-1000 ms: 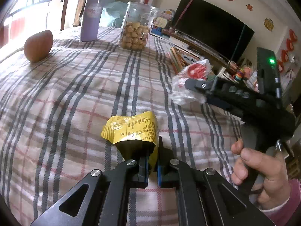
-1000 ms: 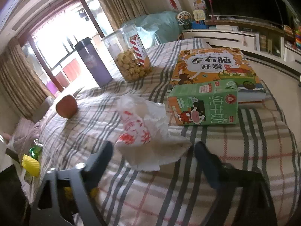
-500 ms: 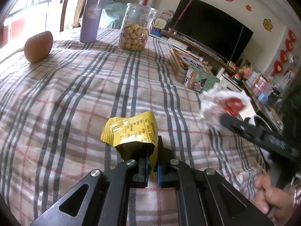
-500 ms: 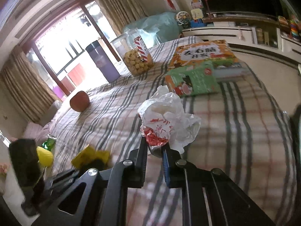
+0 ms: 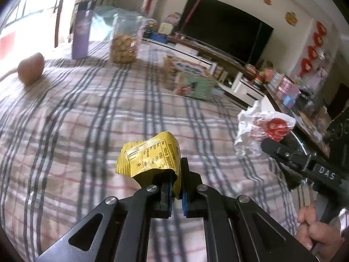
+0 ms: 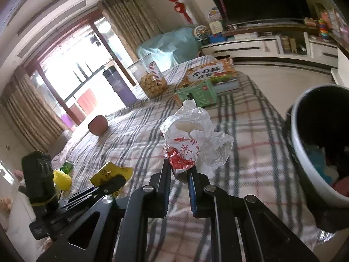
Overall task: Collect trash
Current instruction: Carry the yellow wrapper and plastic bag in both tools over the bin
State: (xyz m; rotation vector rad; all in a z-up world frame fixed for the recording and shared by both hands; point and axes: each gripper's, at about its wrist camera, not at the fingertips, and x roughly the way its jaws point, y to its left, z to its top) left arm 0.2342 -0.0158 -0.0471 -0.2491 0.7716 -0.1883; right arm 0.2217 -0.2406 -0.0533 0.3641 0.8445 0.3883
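Observation:
My left gripper (image 5: 177, 174) is shut on a crumpled yellow snack wrapper (image 5: 150, 156) and holds it above the plaid tablecloth. My right gripper (image 6: 180, 172) is shut on a crumpled white and red plastic bag (image 6: 192, 135) and holds it in the air; the bag also shows at the right of the left wrist view (image 5: 261, 128). A dark trash bin (image 6: 314, 144) with a pale rim stands just right of the bag, with trash inside. The left gripper with the yellow wrapper (image 6: 111, 172) shows at the lower left of the right wrist view.
On the plaid tablecloth (image 5: 87, 118) stand a purple bottle (image 5: 80, 32), a clear jar of snacks (image 5: 124, 41), a brown round object (image 5: 30, 67), a green milk carton (image 6: 196, 93) and a picture book (image 6: 213, 74). A TV (image 5: 224, 32) and cabinet lie beyond.
My right gripper closed on the white and red bag, lifted it off the table and carried it toward the bin at the table's edge. My left gripper lifted slightly with the yellow wrapper.

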